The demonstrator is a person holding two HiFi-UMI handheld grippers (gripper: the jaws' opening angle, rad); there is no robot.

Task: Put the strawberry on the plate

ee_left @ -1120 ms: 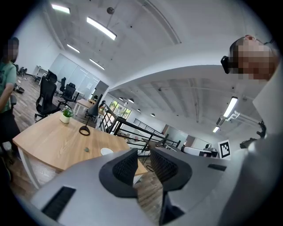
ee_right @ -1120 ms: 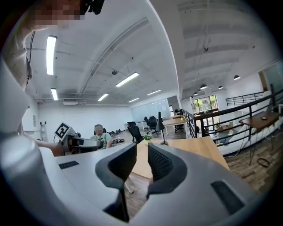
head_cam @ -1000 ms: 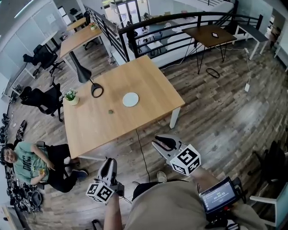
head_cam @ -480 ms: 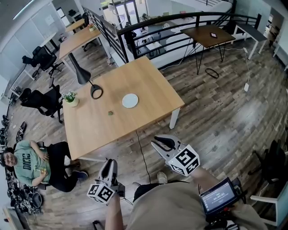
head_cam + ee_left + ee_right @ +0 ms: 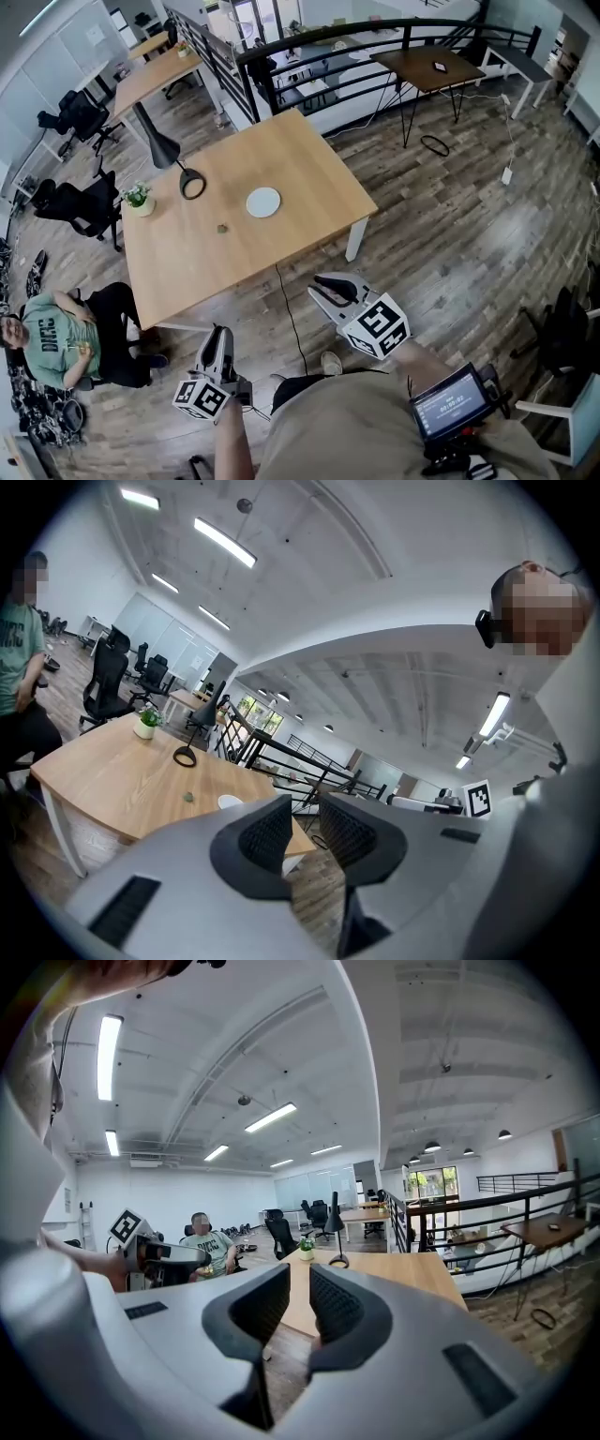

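Left tongs (image 5: 217, 332): jaws drawn together, nothing between them, held over the wooden floor short of the surface (image 5: 300, 169). Strawberry (image 5: 223, 228): lying on the surface, near the white plate (image 5: 263, 202) but apart from it, to its lower left. Right tongs (image 5: 321, 289): jaws together, empty, also short of the surface.

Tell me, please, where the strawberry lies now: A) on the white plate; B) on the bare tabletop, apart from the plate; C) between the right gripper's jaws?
B: in the head view the strawberry sits on the table's bare wood, apart from the white plate.
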